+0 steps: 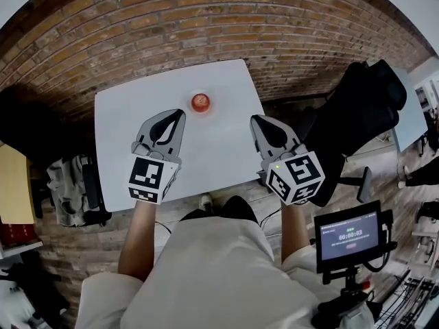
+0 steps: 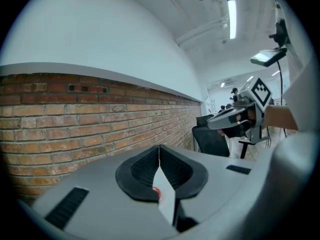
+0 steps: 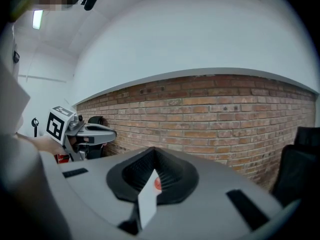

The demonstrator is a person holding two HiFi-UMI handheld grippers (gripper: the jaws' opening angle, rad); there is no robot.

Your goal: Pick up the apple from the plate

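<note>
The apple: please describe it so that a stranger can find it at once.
Look at the white table before the brick wall. Near its far edge lies a small plate, and the apple sits on it. It is the only round red thing there.

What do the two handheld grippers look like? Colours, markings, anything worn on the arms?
Left gripper and right gripper match: light grey shells tapering to a point, with black ribbed pads. Each has a marker cube at the rear, black squares on white. The right one shows a small green light. No cables visible. The person wears a pale short-sleeved top.
</note>
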